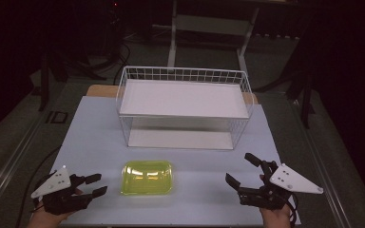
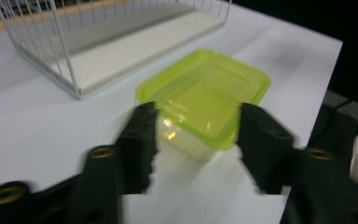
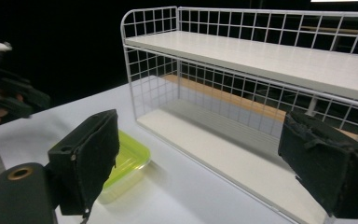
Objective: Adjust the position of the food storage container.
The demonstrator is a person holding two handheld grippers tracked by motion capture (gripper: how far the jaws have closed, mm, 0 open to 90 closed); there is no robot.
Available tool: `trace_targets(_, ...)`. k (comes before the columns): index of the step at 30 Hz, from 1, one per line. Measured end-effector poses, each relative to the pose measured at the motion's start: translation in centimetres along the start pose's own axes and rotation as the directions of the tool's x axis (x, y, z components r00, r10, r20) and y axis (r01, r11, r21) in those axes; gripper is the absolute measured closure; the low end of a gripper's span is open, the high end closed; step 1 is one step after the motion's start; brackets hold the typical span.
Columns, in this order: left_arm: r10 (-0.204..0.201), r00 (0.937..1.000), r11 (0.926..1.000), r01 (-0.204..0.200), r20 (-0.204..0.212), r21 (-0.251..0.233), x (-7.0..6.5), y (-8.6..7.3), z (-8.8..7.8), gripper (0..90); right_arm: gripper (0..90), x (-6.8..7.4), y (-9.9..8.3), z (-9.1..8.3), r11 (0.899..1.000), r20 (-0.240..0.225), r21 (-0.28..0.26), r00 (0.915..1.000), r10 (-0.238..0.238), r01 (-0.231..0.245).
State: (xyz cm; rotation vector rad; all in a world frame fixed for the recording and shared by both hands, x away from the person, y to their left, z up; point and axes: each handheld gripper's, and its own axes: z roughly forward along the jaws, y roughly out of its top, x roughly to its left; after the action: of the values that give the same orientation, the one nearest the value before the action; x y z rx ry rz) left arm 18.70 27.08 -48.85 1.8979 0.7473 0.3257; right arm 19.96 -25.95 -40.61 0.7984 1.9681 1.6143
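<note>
Flanking a glossy rounded-rectangular yellow-green plastic container (image 2: 204,98), left tongs (image 2: 198,140) gape.

A yellow-green lidded plastic container (image 1: 147,177) lies flat between the left gripper (image 1: 96,185) and right gripper (image 1: 240,171), nearer the left.

No readable text, label, brand, number or sign appears on any surface here. The yellow-green container (image 1: 147,177) lying just ahead of the left gripper (image 1: 97,185) carries no legible marking on its lid. The white wire rack (image 1: 183,107) beyond both grippers bears no label. The grey plate on the right gripper (image 1: 240,170) shows small dots and no characters.
</note>
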Motion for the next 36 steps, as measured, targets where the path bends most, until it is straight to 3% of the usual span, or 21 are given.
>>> trace_targets(3,-0.016,0.9997,0.9986,0.015,0.018,0.051,0.5,-0.5,0.9,65.1,12.4,0.0,-0.2,0.1,1.0,-0.003,0.004,1.0,-0.002,0.002)
trace_targets(7,-0.032,0.9994,0.9942,0.031,0.011,0.103,0.9,-0.6,1.8,73.6,12.5,0.0,-0.4,0.3,1.0,-0.008,0.013,1.0,0.005,-0.005)
trace_targets(12,-0.01,0.9999,0.9835,0.008,0.013,0.181,1.0,-0.7,3.1,89.6,12.5,0.0,-0.5,0.3,1.0,-0.01,0.017,0.9999,0.005,-0.005)
trace_targets(17,0.014,0.9993,0.9727,-0.022,0.035,0.231,0.7,-0.8,4.6,90.0,12.5,0.1,-0.5,0.2,1.0,-0.013,0.018,0.9999,0.007,-0.007)
trace_targets(21,0.008,0.9993,0.9671,-0.016,0.035,0.254,0.9,-0.8,5.6,90.0,12.5,0.0,-0.7,0.2,1.0,-0.012,0.027,0.9999,0.006,-0.006)
trace_targets(36,0.009,0.9982,0.9691,-0.023,0.059,0.245,1.2,0.3,8.8,90.0,12.5,0.0,-0.9,0.3,0.999,-0.017,0.046,0.9998,0.003,-0.002)
